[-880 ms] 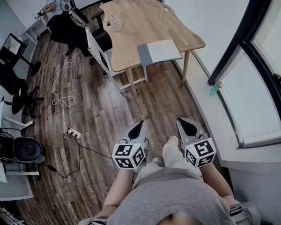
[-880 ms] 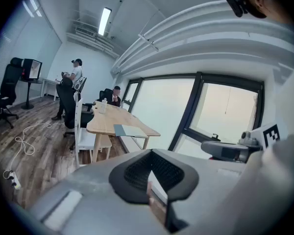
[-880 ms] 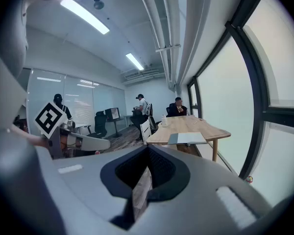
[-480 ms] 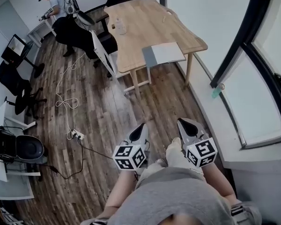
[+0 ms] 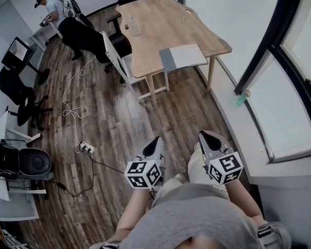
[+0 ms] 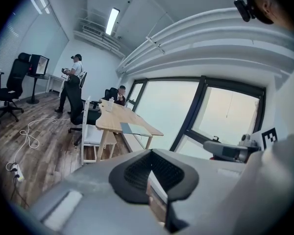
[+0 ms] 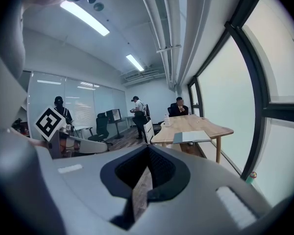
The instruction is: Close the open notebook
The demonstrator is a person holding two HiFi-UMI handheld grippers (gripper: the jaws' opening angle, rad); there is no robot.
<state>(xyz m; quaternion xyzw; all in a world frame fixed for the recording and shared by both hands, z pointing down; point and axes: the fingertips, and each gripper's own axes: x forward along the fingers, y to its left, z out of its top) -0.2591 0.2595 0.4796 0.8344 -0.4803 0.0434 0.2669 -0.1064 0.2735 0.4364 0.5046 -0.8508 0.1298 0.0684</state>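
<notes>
The open notebook (image 5: pixel 182 57) lies flat on the near end of a wooden table (image 5: pixel 160 25), its grey cover leaf to the left and white page to the right. It also shows far ahead as the notebook (image 6: pixel 133 128) in the left gripper view and the notebook (image 7: pixel 193 136) in the right gripper view. My left gripper (image 5: pixel 155 139) and right gripper (image 5: pixel 205 135) are held side by side above the wooden floor, well short of the table. Both are shut with nothing between the jaws, which shows at the left gripper (image 6: pixel 149 174) and the right gripper (image 7: pixel 146 174).
A white chair (image 5: pixel 114 53) stands at the table's left side and a bottle (image 5: pixel 135 26) on the tabletop. A cable (image 5: pixel 75 110) and power strip (image 5: pixel 86 148) lie on the floor to the left. A person (image 5: pixel 67 22) stands at the back left. The window sill (image 5: pixel 238 123) runs along the right.
The table and notebook have shifted slightly rightward in the head view. The standing person at the back left has moved. Both grippers keep their pose, still shut.
</notes>
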